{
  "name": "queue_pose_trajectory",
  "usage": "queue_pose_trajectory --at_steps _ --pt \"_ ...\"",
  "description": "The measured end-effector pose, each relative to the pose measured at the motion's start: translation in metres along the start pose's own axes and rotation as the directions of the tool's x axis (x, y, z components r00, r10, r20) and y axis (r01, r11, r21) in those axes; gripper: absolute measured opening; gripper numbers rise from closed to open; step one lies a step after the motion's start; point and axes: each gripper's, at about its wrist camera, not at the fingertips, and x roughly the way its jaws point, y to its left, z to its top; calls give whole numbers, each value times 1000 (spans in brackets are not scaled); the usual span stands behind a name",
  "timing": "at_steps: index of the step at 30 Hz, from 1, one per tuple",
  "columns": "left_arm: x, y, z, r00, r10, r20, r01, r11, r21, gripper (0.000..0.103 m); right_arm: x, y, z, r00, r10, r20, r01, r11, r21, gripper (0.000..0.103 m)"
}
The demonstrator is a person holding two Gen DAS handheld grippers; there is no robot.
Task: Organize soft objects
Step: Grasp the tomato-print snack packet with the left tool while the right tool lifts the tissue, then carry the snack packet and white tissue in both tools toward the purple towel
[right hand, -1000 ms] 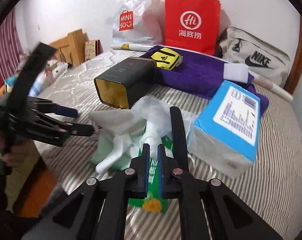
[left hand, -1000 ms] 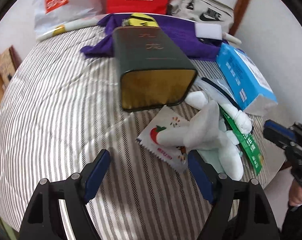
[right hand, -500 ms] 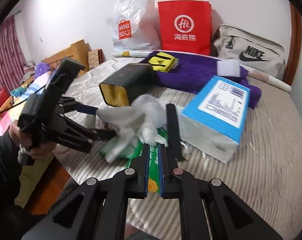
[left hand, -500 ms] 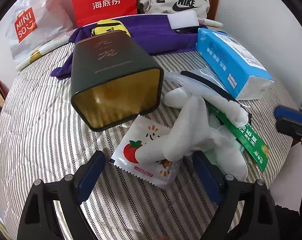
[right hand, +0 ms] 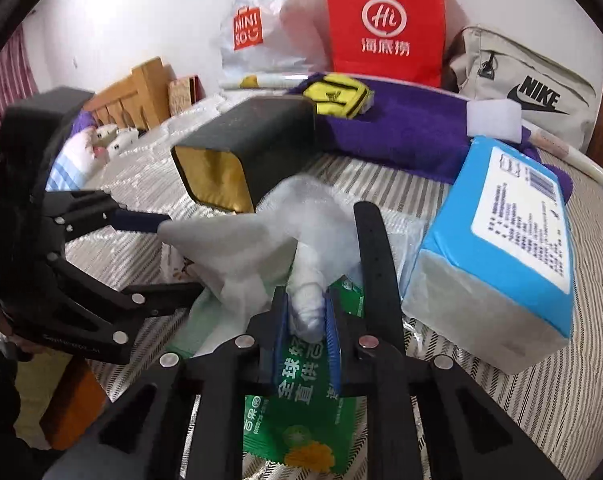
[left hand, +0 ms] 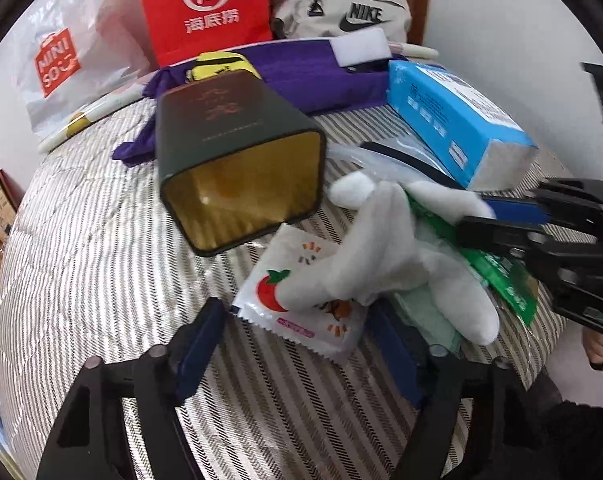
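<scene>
On a bed with a striped cover lies a heap of soft things. The right gripper has its blue pads pinched on a limb of the white plush, with a green packet lying under the jaws. In the left wrist view the same gripper comes in from the right edge and meets the plush at its upper right limb. The left gripper hovers over the bed with its jaws closing, still well apart; between them lie the near edge of a tomato sachet and a lower part of the plush, and neither pad presses on anything. The plush sprawls across the sachet, the green packet and a pale green cloth. Just behind it a dark tin lies on its side, its gold inside facing the camera. To the right of the tin a blue tissue pack rests beside a black strap and clear plastic wrap. Farther back a purple cloth carries a yellow pouch and a white foam block. Against the wall stand a red bag, a white Miniso bag and a beige Nike bag.
</scene>
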Motion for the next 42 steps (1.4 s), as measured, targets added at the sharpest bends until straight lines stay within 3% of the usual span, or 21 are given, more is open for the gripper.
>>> queue_pose_trajectory --at_steps 6,10,12,14,17,20,27,36,42 --pt "4 -2 4 1000 -3 0 3 1000 24 73 -35 4 -1 995 65 71 -64 998 -20 17" --pt "7 -3 8 1000 -6 -7 6 1000 17 75 -56 -3 -9 995 50 87 -51 999 5 17" --pt "6 -4 7 1000 0 5 0 1000 13 70 -65 -8 -15 994 40 102 -41 999 3 17" --pt "3 -4 5 1000 4 15 -4 1000 10 56 -75 -14 -22 993 30 110 -32 999 18 17" --pt "-2 -1 2 1000 4 16 -4 1000 -21 44 -85 -24 -31 991 39 128 -47 997 62 17" --pt "-4 6 -1 1000 7 6 -7 998 -61 38 -82 -35 -34 992 36 123 -50 993 108 17" --pt "-18 18 -17 997 82 -18 -83 991 -109 37 -61 -35 -28 993 -52 104 41 994 105 17" --pt "-19 18 -20 995 95 -24 -97 987 -127 37 -70 -14 11 977 23 213 -32 999 41 17" --pt "-25 25 -25 996 86 -31 -90 981 -170 35 -71 -12 7 981 14 192 -19 999 27 17"
